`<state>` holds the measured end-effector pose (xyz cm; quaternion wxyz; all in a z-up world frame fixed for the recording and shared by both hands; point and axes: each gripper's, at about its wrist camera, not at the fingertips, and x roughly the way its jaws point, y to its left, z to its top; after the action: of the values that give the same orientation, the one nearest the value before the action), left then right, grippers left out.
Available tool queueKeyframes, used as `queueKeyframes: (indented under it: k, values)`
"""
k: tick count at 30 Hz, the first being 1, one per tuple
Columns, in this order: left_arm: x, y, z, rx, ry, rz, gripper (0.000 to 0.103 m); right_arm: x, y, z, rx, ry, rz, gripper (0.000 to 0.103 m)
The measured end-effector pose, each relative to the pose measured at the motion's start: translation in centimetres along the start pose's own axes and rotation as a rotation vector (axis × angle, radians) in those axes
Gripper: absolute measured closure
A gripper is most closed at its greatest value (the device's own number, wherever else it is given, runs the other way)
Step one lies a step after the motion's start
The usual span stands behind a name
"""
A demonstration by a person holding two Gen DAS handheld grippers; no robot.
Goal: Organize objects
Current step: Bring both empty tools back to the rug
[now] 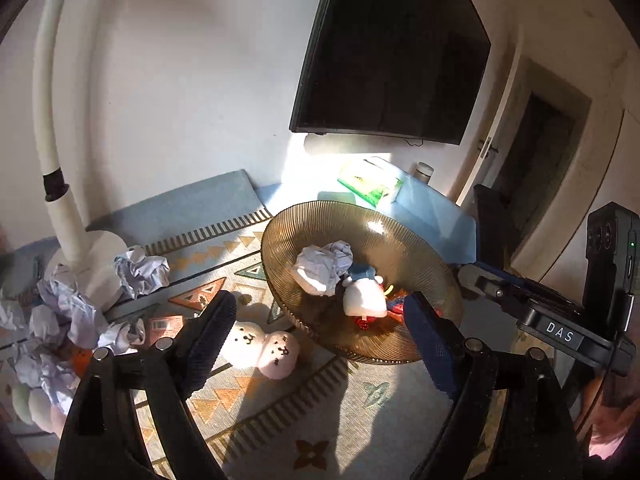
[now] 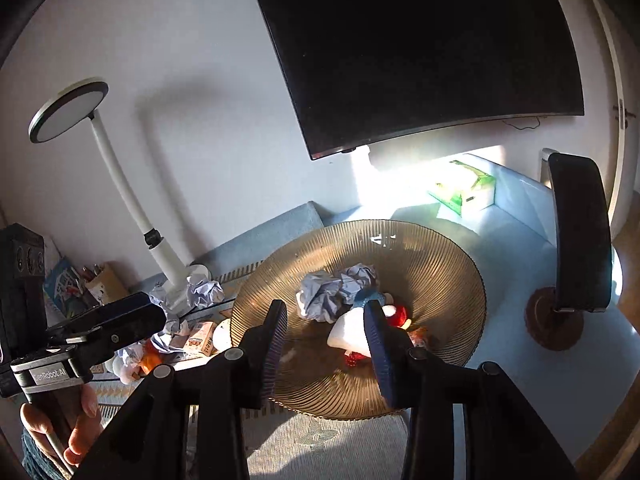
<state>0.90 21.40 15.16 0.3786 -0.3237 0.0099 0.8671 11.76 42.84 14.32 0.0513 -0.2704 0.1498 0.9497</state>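
Left wrist view: the left gripper (image 1: 320,336) hangs with jaws spread wide and empty above a patterned mat (image 1: 280,412), near a pink plush toy (image 1: 264,348). The right gripper (image 2: 326,344), also spread and empty, hovers over the ribbed amber bowl (image 2: 440,264) holding crumpled paper (image 2: 332,294) and small toys (image 2: 352,332).

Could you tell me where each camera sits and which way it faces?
Left wrist: on the left gripper, facing down at the ribbed bowl and the pink plush; the right gripper shows.
Right wrist: on the right gripper, above the bowl; the left gripper and hand show.
Both share bowl, lamp, screen.
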Motion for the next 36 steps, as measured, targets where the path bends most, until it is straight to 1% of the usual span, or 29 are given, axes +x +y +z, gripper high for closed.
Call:
queueKeyframes:
  k: [2, 3, 4, 5, 6, 7, 9, 11, 13, 14, 15, 16, 18, 21, 22, 23, 24, 26, 29, 33, 36]
  values:
    - [-2.6, 1.1, -0.5, -0.011, -0.038, 0.052, 0.018, -0.5, 2.5, -0.4, -0.05, -0.002, 0.036, 0.064]
    - [-4.0, 1.7, -0.9, -0.017, -0.058, 0.081, 0.014, -0.6, 3.8, -0.5, -0.077, -0.001, 0.063, 0.064]
    - [-5.3, 2.3, -1.4, -0.025, -0.08, 0.114, 0.007, -0.7, 5.1, -0.8, -0.102, -0.002, 0.091, 0.064]
    - [-6.7, 3.0, -1.9, -0.037, -0.103, 0.151, 0.003, -0.8, 6.4, -1.2, -0.124, 0.002, 0.117, 0.064]
    - [-7.9, 3.6, -2.6, -0.047, -0.128, 0.184, 0.001, -0.7, 7.7, -1.6, -0.147, 0.009, 0.137, 0.064]
    - [-9.1, 4.5, -3.2, -0.057, -0.145, 0.216, 0.001, -0.5, 9.1, -2.2, -0.175, 0.017, 0.153, 0.064]
    - [-10.8, 6.2, -4.9, -0.093, -0.155, 0.264, 0.001, 0.1, 11.4, -3.6, -0.219, 0.025, 0.175, 0.064]
    - [-11.8, 8.5, -7.3, -0.158, -0.162, 0.329, 0.001, 1.3, 13.1, -5.5, -0.245, 0.048, 0.227, 0.064]
    - [-12.0, 10.6, -9.9, -0.199, -0.146, 0.416, 0.001, 2.9, 14.3, -7.6, -0.262, 0.063, 0.282, 0.064]
    - [-11.8, 11.7, -11.2, -0.213, -0.123, 0.461, 0.001, 3.9, 14.6, -8.6, -0.265, 0.073, 0.316, 0.059]
    - [-11.5, 12.6, -12.2, -0.225, -0.105, 0.484, 0.001, 4.9, 14.9, -9.5, -0.265, 0.091, 0.334, 0.055]
    - [-11.3, 13.5, -13.2, -0.238, -0.091, 0.495, 0.001, 6.0, 15.2, -10.3, -0.268, 0.118, 0.327, 0.052]
    - [-10.9, 14.9, -14.6, -0.264, -0.076, 0.511, 0.001, 7.7, 15.5, -11.4, -0.273, 0.167, 0.315, 0.052]
    - [-10.3, 16.0, -16.0, -0.295, -0.069, 0.514, 0.001, 9.1, 15.6, -12.3, -0.287, 0.204, 0.26, 0.051]
    - [-10.1, 16.2, -16.3, -0.303, -0.058, 0.52, 0.001, 9.3, 15.6, -12.3, -0.285, 0.207, 0.253, 0.05]
    - [-10.0, 16.0, -16.4, -0.307, -0.043, 0.523, 0.001, 9.3, 15.5, -12.4, -0.283, 0.205, 0.247, 0.04]
    - [-10.1, 15.8, -16.4, -0.302, -0.053, 0.519, 0.001, 9.4, 15.5, -12.4, -0.285, 0.201, 0.23, 0.035]
    - [-10.2, 15.4, -16.6, -0.286, -0.066, 0.533, 0.001, 9.5, 15.7, -12.5, -0.297, 0.193, 0.177, 0.021]
    - [-9.9, 14.9, -16.6, -0.257, -0.053, 0.553, 0.001, 9.4, 16.1, -12.6, -0.319, 0.183, 0.151, 0.021]
    - [-9.6, 14.3, -16.5, -0.224, -0.044, 0.587, 0.001, 9.1, 16.1, -12.6, -0.326, 0.176, 0.153, 0.021]
    - [-9.5, 14.2, -16.6, -0.218, -0.038, 0.599, 0.001, 9.2, 15.8, -12.5, -0.31, 0.182, 0.152, 0.021]
